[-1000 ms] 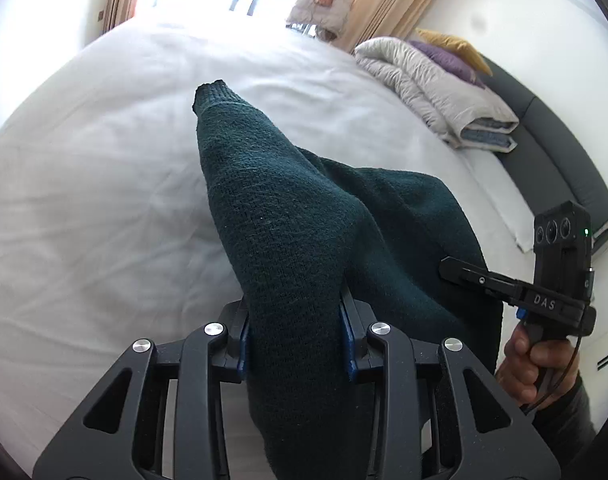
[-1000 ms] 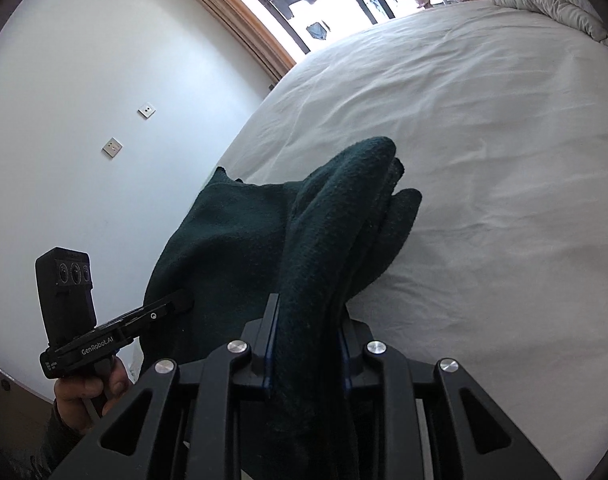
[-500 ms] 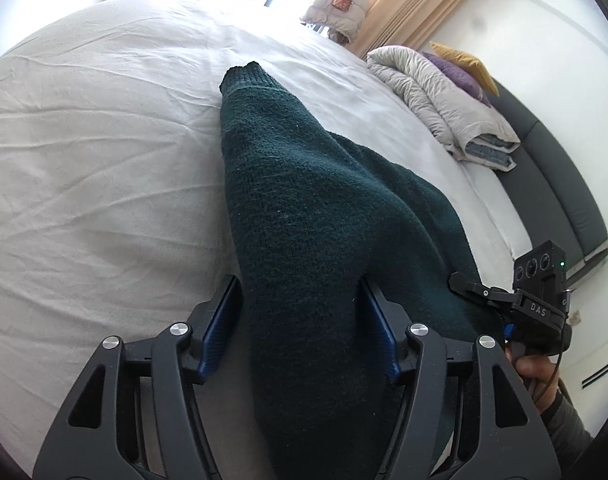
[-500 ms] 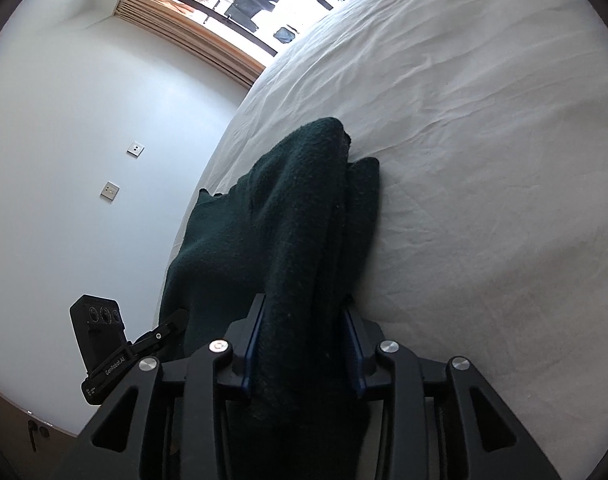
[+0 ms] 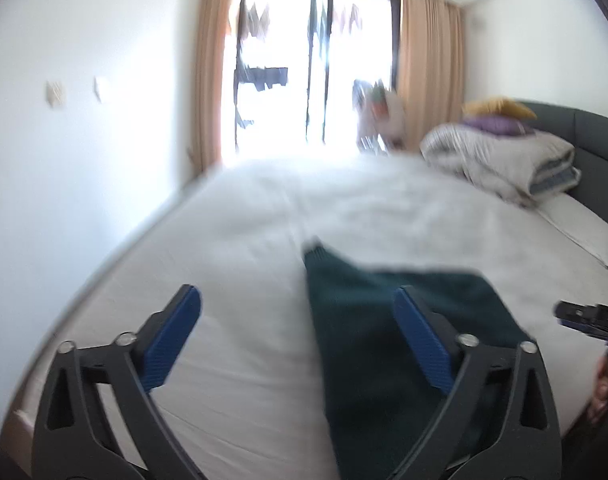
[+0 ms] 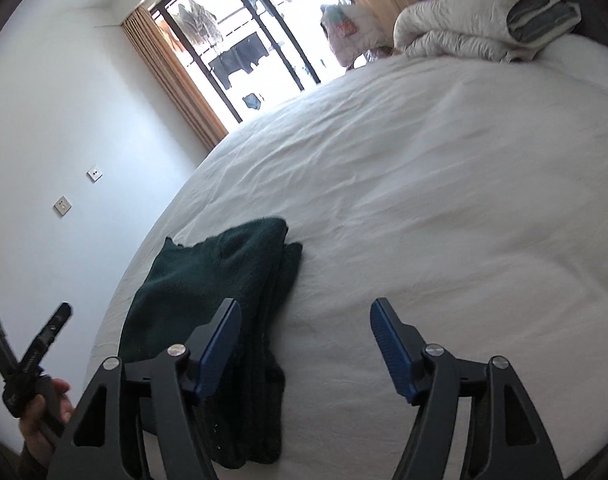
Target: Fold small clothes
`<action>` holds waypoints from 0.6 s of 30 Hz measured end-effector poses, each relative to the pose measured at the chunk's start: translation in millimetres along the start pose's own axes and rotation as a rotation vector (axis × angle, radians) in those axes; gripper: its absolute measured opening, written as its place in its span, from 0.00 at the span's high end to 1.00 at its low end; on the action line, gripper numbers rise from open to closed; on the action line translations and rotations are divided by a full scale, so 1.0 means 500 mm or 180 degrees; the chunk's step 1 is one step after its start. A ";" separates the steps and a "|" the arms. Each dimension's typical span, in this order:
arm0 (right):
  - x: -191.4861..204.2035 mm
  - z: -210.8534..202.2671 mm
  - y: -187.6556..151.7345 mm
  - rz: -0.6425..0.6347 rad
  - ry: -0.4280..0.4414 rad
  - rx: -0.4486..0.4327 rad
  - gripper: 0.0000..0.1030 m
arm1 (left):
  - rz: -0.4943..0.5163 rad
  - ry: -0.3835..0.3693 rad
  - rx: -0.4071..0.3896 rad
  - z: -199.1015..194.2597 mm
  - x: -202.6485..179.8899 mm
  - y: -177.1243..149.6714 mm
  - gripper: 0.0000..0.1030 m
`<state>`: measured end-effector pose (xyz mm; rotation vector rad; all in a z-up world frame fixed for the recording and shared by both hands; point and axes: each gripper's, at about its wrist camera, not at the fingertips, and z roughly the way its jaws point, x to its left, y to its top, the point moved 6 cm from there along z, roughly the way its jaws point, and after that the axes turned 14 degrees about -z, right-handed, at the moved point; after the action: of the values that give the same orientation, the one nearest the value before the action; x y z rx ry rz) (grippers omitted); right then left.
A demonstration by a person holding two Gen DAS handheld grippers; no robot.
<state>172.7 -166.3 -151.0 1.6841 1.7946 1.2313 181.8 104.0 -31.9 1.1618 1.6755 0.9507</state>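
Observation:
A dark green knitted sweater [image 5: 384, 340] lies folded lengthwise on the white bed [image 5: 232, 280], one cuff pointing toward the window. My left gripper [image 5: 296, 294] hangs above its near end, jaws opening wide; the cloth runs under the right finger [image 5: 420, 340] and no pad presses it. In the right wrist view the sweater [image 6: 208, 280] lies at the lower left, beside the left finger [image 6: 220, 344]. My right gripper [image 6: 304, 306] is also opening, with only bed sheet between its pads. Each view shows the other gripper held in a hand at its edge [image 5: 584, 316] [image 6: 36, 344].
A rolled grey quilt with purple and yellow pillows [image 5: 504, 160] [image 6: 484, 28] sits at the head of the bed by a grey headboard [image 5: 592, 136]. A white pillow [image 5: 584, 232] lies below it. A white wall [image 6: 64, 140] borders the bed's left edge, and a window [image 5: 312, 80] lies beyond it.
Both grippers were shut on the sweater and have let go, their jaws spreading wide. Both pulled back and tilted up, and the sweater now rests flat on the bed.

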 end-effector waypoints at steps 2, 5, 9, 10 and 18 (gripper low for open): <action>0.001 -0.055 0.022 -0.0106 -0.0201 -0.0256 0.17 | 0.0088 0.0101 -0.0411 -0.057 -0.011 0.038 0.00; 0.017 -0.126 0.059 -0.0242 -0.0510 -0.0591 0.03 | 0.0307 0.0384 -0.1039 -0.151 -0.044 0.091 0.00; 0.060 -0.226 0.121 -0.0453 -0.0770 -0.1115 0.00 | 0.0350 0.0382 -0.1507 -0.255 -0.082 0.136 0.00; 0.072 -0.255 0.135 -0.0529 -0.0849 -0.1258 0.00 | 0.0370 0.0316 -0.1529 -0.271 -0.091 0.143 0.00; 0.162 -0.422 0.213 -0.0920 -0.0913 -0.1872 0.00 | 0.0469 0.0003 -0.1048 -0.320 -0.151 0.150 0.00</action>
<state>56.4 -170.8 70.0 1.1524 1.2800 1.1666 69.3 34.7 107.7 1.0693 1.3823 1.2652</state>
